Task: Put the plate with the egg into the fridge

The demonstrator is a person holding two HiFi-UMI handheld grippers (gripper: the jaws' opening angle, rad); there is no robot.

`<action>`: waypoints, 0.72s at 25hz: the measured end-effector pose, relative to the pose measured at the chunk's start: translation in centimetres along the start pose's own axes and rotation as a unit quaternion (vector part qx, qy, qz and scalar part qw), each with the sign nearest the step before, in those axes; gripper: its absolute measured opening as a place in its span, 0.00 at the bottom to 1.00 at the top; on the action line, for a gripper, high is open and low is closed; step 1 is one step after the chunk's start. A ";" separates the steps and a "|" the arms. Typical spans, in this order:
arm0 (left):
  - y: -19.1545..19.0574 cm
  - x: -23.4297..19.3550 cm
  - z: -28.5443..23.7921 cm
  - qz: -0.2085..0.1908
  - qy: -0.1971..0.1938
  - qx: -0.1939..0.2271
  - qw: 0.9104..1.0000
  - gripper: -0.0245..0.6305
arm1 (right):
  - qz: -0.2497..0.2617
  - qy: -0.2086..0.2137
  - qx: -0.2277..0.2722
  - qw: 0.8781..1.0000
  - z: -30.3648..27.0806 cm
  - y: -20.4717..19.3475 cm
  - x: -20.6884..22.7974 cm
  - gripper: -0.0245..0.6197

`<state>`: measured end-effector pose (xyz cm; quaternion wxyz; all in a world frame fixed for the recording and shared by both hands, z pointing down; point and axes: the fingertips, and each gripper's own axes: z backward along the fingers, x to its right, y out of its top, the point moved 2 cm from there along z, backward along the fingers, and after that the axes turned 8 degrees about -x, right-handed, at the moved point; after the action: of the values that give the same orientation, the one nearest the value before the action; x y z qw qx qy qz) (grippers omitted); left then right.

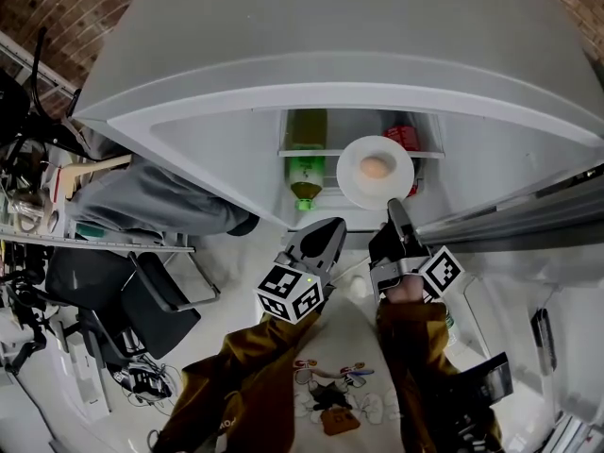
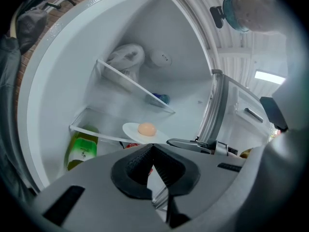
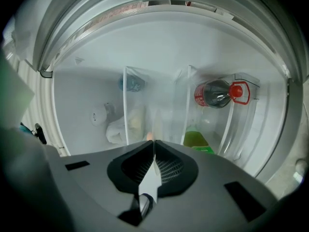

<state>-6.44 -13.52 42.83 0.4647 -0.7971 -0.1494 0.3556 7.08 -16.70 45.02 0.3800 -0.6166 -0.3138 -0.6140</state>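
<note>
The right gripper (image 1: 394, 208) jaws pinch only the plate (image 1: 354, 174) rim, left gripper (image 1: 328, 230) jaws closed empty; any tilt entering the fridge (image 1: 217, 149) could roll the egg (image 1: 375, 167) off.

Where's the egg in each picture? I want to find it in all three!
Head view: the egg sits right of the middle, on the white plate.
Left gripper view: the egg is near the middle, just above the left gripper.
Right gripper view: only a peach sliver peeks over the right gripper.
Shared landmark: the green bottle.
</note>
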 end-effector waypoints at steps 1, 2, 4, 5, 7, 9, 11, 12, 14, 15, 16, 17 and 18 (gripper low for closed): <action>0.1 -0.1 -0.2 0.001 0.002 0.001 1.000 0.05 | -0.001 0.000 0.001 1.000 -0.2 0.1 0.1 0.06; 0.2 -0.3 -0.4 0.001 0.003 0.002 1.000 0.05 | -0.002 -0.001 0.002 1.000 -0.3 0.3 0.1 0.06; 0.4 -0.5 -0.8 0.001 0.006 0.004 1.000 0.05 | -0.005 -0.001 0.006 1.000 -0.6 0.6 0.4 0.06; 0.4 -0.6 -1.0 0.000 0.007 0.004 1.000 0.05 | -0.007 -0.002 0.008 1.000 -0.7 0.8 0.5 0.06; 0.5 -0.9 -1.3 -0.001 0.009 0.004 1.000 0.05 | -0.009 -0.004 0.012 1.000 -0.9 1.1 0.9 0.06; 0.6 -1.0 -1.7 -0.002 0.010 0.003 1.000 0.05 | -0.012 -0.004 0.015 1.000 -1.2 1.5 1.1 0.06; 0.6 -1.1 -2.1 -0.002 0.011 0.001 1.000 0.05 | -0.016 -0.005 0.019 1.000 -1.6 1.9 1.4 0.06; 0.6 -1.2 -2.3 -0.002 0.010 0.000 1.000 0.05 | -0.018 -0.005 0.021 1.000 -1.7 2.2 1.6 0.06; 0.5 -1.3 -2.7 0.001 0.008 -0.002 1.000 0.05 | -0.022 -0.006 0.025 0.999 -2.0 2.6 2.0 0.06; 0.5 -1.4 -2.9 0.002 0.007 -0.004 1.000 0.05 | -0.023 -0.007 0.028 0.999 -2.1 2.8 2.2 0.06; 0.4 -1.4 -3.1 0.002 0.006 -0.005 1.000 0.05 | -0.023 -0.009 0.030 0.999 -2.2 3.1 2.4 0.06; 0.4 -1.4 -3.2 0.003 0.006 -0.006 1.000 0.05 | -0.024 -0.010 0.032 0.999 -2.3 3.3 2.6 0.06; 0.5 -1.4 -3.4 0.003 0.005 -0.007 1.000 0.05 | -0.026 -0.011 0.033 0.999 -2.4 3.5 2.7 0.06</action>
<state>-5.09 -16.75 44.10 0.4588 -0.8027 -0.1475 0.3514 8.90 -20.76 47.32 0.3809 -0.6018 -0.3540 -0.6061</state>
